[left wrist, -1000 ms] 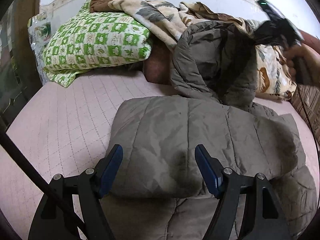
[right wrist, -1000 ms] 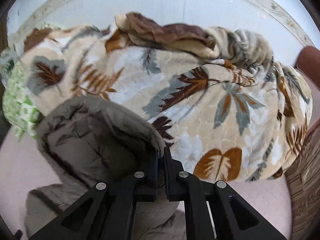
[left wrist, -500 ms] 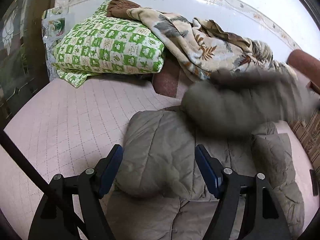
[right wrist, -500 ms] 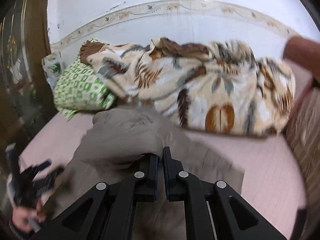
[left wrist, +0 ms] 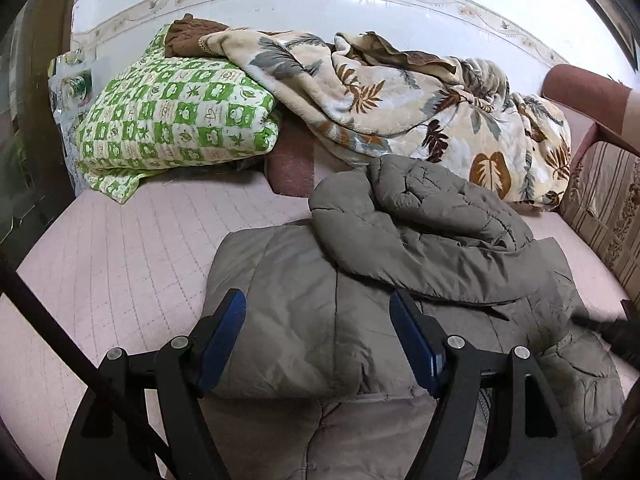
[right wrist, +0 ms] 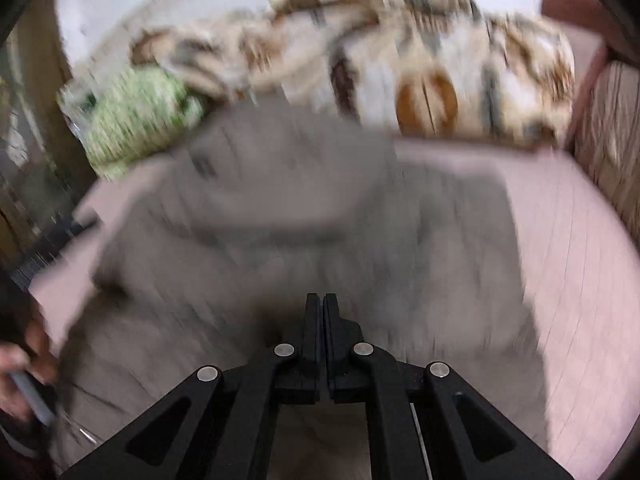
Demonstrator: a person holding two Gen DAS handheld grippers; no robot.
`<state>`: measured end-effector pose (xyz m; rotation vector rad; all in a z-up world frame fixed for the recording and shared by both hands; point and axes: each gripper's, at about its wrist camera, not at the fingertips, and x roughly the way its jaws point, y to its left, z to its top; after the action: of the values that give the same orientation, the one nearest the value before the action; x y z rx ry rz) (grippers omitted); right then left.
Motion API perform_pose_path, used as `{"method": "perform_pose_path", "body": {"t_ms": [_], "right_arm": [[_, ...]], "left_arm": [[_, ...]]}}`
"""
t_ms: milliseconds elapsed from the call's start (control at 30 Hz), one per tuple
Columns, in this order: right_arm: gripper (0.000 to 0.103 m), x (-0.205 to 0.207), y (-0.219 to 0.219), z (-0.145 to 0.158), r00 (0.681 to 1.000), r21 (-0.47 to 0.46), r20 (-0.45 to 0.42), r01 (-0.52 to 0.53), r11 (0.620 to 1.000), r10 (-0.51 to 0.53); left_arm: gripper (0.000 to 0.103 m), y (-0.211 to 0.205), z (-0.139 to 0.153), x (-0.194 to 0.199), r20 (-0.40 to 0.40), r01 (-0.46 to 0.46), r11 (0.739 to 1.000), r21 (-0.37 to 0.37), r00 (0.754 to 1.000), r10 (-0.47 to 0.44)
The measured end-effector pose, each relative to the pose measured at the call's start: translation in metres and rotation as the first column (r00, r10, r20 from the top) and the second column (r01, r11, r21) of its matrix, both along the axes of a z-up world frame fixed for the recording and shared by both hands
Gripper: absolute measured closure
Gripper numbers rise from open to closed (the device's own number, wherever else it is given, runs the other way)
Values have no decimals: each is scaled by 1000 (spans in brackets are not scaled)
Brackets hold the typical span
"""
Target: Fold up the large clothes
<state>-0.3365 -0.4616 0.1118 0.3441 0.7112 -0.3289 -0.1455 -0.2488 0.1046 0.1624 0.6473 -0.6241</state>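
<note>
A grey-brown padded jacket [left wrist: 360, 288] lies partly folded on the pink bed. Its hood [left wrist: 420, 216] is laid down over the folded body. My left gripper [left wrist: 318, 336] is open and empty, hovering just above the jacket's near folded edge. In the blurred right wrist view the jacket [right wrist: 280, 240] fills the middle, and my right gripper [right wrist: 322, 320] has its fingers together above it. No cloth shows between them. The right gripper's dark edge shows at the right of the left wrist view [left wrist: 616, 328].
A green checked pillow [left wrist: 176, 116] and a leaf-print blanket [left wrist: 400, 96] are piled at the back against the white wall. A striped cushion [left wrist: 604, 208] stands at the right. Bare pink mattress [left wrist: 120, 248] lies to the left of the jacket.
The right gripper carried the raised hood down and forward onto the jacket body, then pulled back toward me. The hood now lies flat. The left gripper stayed open in place.
</note>
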Motion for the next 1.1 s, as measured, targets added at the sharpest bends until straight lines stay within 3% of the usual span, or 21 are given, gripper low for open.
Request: {"method": "perform_pose_path", "body": {"t_ms": [100,233,300,467,533,667,800,867,1000,1100], "right_arm": [[99,23,0,33,997,-22,64,-34,999,36],[94,72,1,51,992,-3,102,-77,997,77],[82,97,6,41,995,-28,72,-73,997,75],[82,135,6,-33,991,52,-114,-62,997,67],[81,139,6,-54,987,64,-144,-59,996,68],[82,134,10,-41,990,37,-124,-62,997,67],[82,128,24,-3,992,27,23,-121,992,120],[81,136,36,3,983,39,52,-179,983,177],[81,162,59,-28,969,104,-19,-243,964,246],[81,170,63,-51,960,117,-85,-255,960,265]], "left_arm": [[29,-1,-4,5,-39,-1,1000,-18,999,1],[29,-3,-10,7,-61,3,1000,-7,998,-3],[29,-5,-17,11,-95,4,1000,16,995,-2],[29,-10,-48,27,-216,-6,995,95,976,26],[29,-9,-51,29,-236,-6,996,86,971,26],[29,-7,-44,26,-211,-8,998,59,977,21],[29,1,-35,28,-193,-43,999,12,980,44],[29,5,-32,30,-184,-66,998,4,981,66],[29,6,-38,36,-205,-81,996,23,975,84],[29,-4,-51,38,-233,-57,994,89,970,77]]}}
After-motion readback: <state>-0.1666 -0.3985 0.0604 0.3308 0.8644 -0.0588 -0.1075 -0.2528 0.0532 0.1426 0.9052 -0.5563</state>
